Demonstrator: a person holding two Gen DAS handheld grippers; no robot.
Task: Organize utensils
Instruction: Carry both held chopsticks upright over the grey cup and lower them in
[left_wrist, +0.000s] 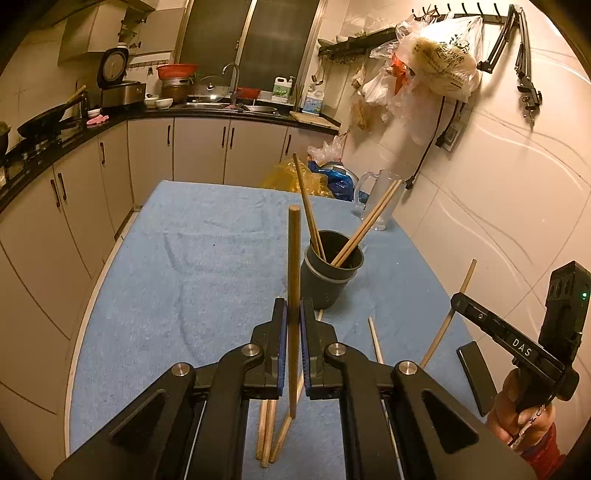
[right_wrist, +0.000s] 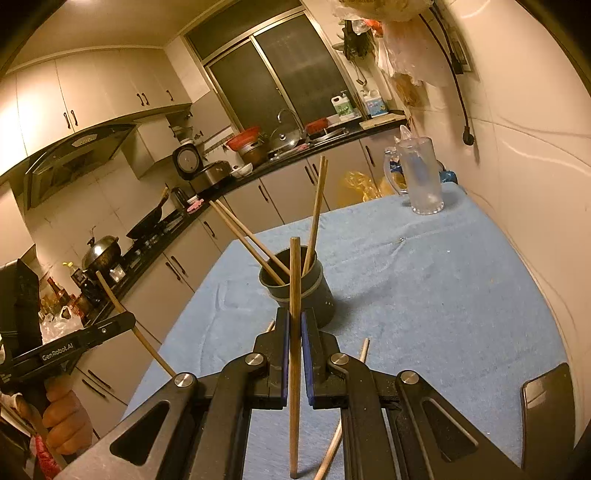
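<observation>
A dark grey holder cup (left_wrist: 332, 275) stands on the blue towel (left_wrist: 184, 277) and holds several wooden chopsticks (left_wrist: 308, 206). My left gripper (left_wrist: 293, 314) is shut on one upright chopstick (left_wrist: 294, 258), just left of and nearer than the cup. My right gripper (right_wrist: 294, 325) is shut on another upright chopstick (right_wrist: 294, 295), just in front of the cup (right_wrist: 299, 291). Loose chopsticks (left_wrist: 271, 432) lie on the towel under the left gripper. The right gripper shows at the right of the left wrist view (left_wrist: 458, 299), the left gripper at the left of the right wrist view (right_wrist: 127, 319).
A clear glass pitcher (left_wrist: 380, 199) stands at the table's far right corner, by the tiled wall (left_wrist: 517, 184). Plastic bags (left_wrist: 321, 177) lie behind the table. Cabinets and a counter (left_wrist: 110, 122) run along the left and back. A dark flat object (right_wrist: 546, 413) lies on the towel's near right.
</observation>
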